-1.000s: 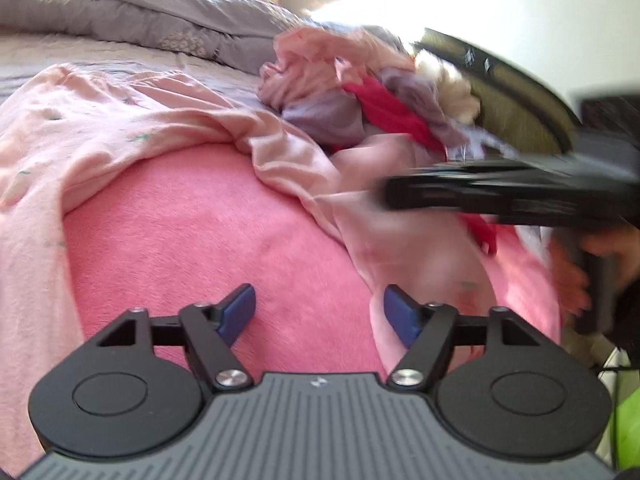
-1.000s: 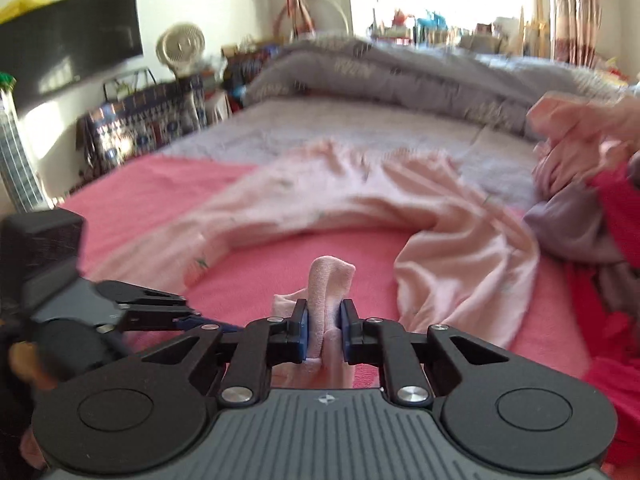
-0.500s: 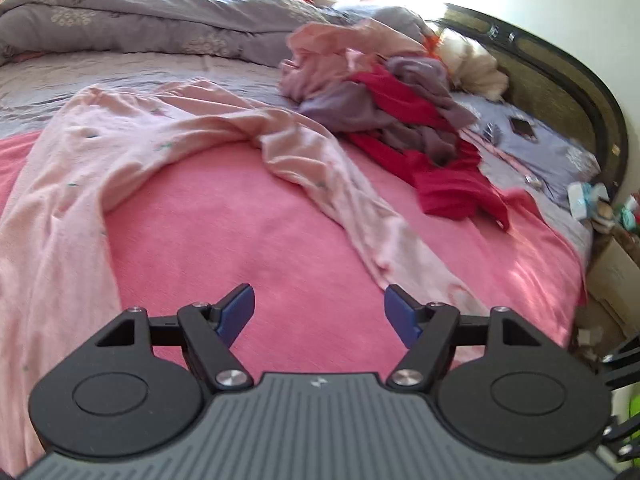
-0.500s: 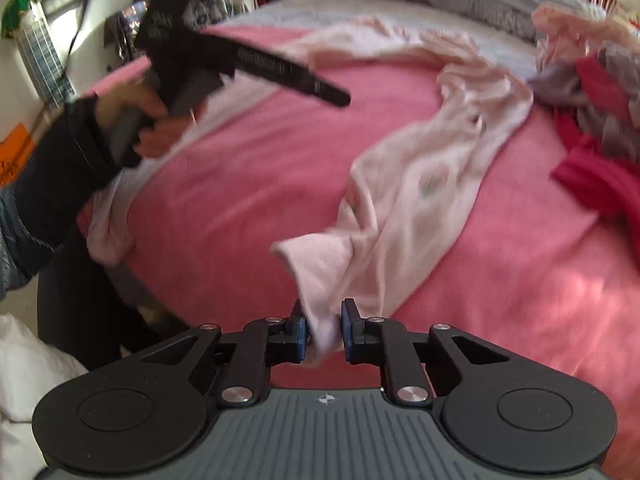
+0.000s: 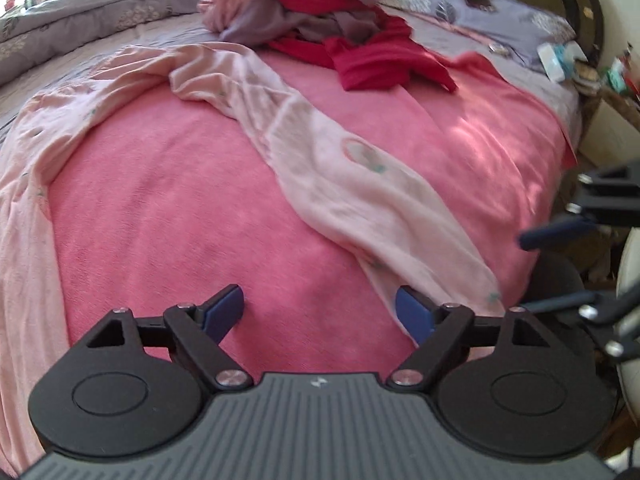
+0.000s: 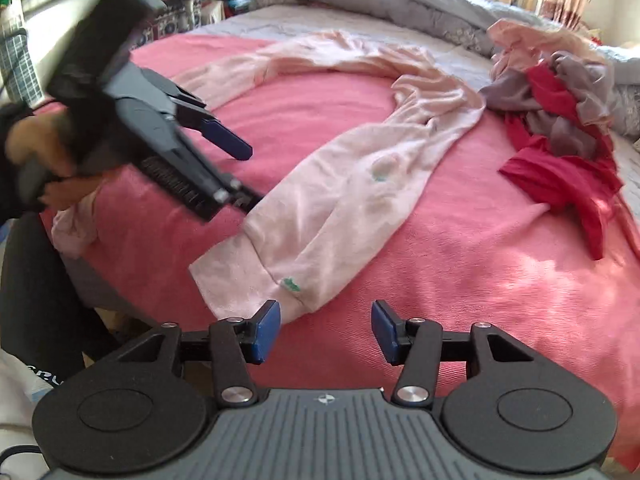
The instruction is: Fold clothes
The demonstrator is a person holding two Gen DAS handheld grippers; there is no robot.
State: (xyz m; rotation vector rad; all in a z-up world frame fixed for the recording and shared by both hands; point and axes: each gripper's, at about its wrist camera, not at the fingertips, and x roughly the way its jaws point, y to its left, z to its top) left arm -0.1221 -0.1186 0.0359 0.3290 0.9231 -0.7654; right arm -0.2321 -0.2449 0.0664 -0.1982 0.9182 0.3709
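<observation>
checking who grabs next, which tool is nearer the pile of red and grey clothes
Right. The right tool, jaws opening and empty, is on the side of the bed where the pile lies; the left tool hovers across the pink pants, farther off.

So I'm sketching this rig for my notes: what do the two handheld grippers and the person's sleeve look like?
Both match: the right gripper and the left gripper each have a grey ribbed body, two round black discs, black linkage arms with silver pivot screws, and blue pads on the fingers. From the side, the left one is a black block on a pistol-style handle. The sleeve is dark.
</observation>
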